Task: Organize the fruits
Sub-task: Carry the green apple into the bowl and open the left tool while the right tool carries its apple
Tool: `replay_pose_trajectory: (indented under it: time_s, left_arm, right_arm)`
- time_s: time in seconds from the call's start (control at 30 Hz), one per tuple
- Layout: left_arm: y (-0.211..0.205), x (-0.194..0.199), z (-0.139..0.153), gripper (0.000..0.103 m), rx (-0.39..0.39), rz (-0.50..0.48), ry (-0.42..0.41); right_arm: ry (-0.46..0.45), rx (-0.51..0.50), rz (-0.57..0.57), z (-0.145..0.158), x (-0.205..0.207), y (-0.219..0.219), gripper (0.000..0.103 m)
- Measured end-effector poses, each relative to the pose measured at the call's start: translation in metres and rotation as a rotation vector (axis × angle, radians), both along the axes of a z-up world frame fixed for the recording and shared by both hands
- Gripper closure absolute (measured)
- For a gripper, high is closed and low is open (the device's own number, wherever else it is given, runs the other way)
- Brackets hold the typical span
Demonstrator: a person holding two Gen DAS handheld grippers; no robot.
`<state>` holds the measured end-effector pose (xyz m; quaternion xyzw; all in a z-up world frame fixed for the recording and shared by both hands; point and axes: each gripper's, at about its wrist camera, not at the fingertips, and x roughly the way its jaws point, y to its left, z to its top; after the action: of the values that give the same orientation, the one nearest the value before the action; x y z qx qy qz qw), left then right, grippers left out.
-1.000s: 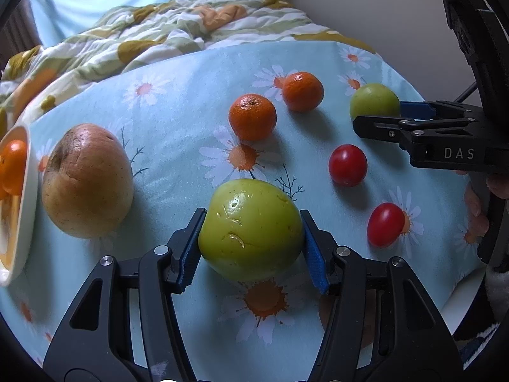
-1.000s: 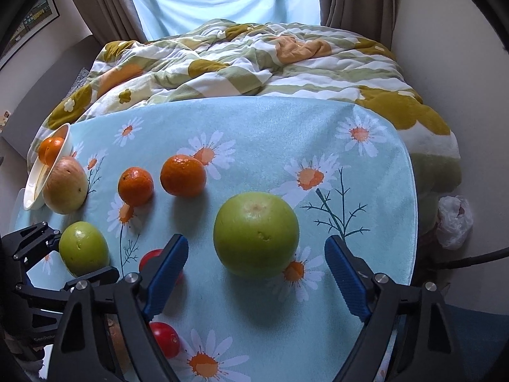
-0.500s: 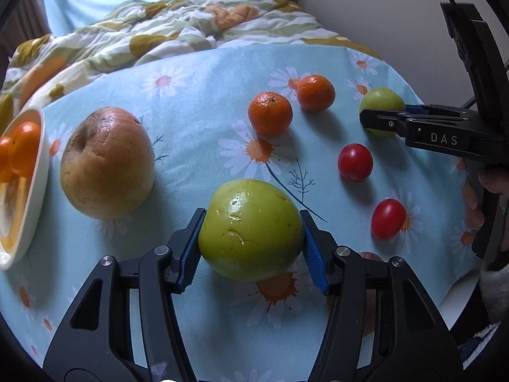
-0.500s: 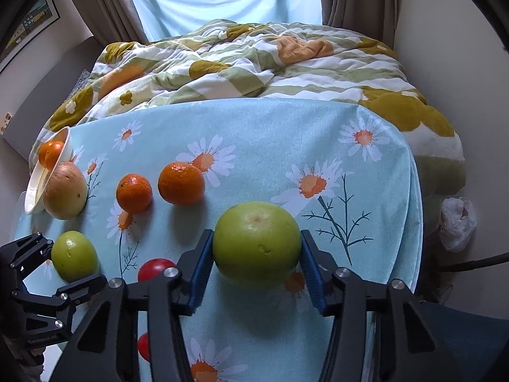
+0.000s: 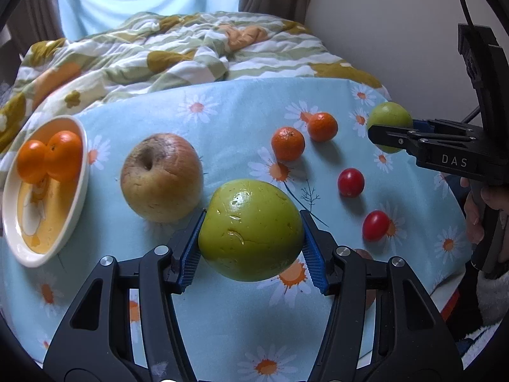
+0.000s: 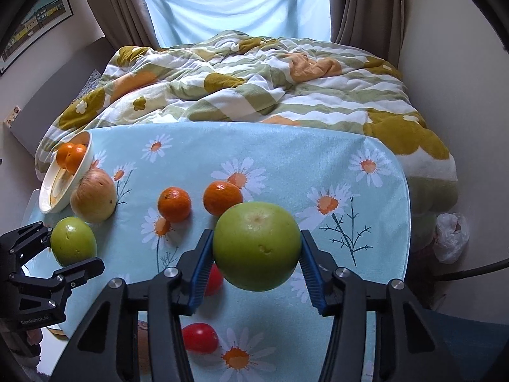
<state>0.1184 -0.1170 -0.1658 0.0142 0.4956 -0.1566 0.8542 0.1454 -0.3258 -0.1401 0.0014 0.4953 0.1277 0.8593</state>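
Nearest to each lens, both tools are loaded. At the lower centre of the left wrist view, the left hand-held gripper (image 5: 251,238) is clamped on a glossy green apple (image 5: 251,229), blue pads pressed to its two flanks; it seems lifted just clear of the daisy-print cloth, though I cannot be sure. At the lower centre of the right wrist view, the right hand-held gripper (image 6: 256,254) grips a second green apple (image 6: 257,245) in the same way, its dimpled end turned upward and the fruit apparently off the cloth.

Just beyond the left-held apple, up and to the left in that frame, sits a russet apple (image 5: 161,176), close to the left pad but apart from it. Further left again, at the frame's left edge, lies the white bowl (image 5: 83,172), which holds two small oranges (image 5: 49,159) touching each other. That bowl is the relation to watch: it lies well to the left of both grippers, and the left hand is clearly the nearer one.

Toward the right of the left view, two cherry tomatoes (image 5: 351,182) rest on the counter (image 5: 229,117), and beyond them two mandarins (image 5: 288,144) lie side by side. Farthest back, a flowered quilt (image 6: 254,73) covers the bed.
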Motion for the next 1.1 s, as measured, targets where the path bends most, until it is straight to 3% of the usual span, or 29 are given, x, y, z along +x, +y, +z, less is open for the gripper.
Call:
replay_pose_trajectory:
  time_s: [0.67, 1.1]
  left_arm:
    - [0.123, 0.006, 0.068, 0.04, -0.003, 0.085, -0.093]
    - [0.23, 0.037, 0.056, 0.04, 0.01, 0.123, -0.066]
  right_arm:
    - [-0.053, 0.055, 0.066, 0.063, -0.008, 0.116, 0.055]
    - [-0.026, 0.076, 0.12, 0.06, 0.01, 0.23, 0.055]
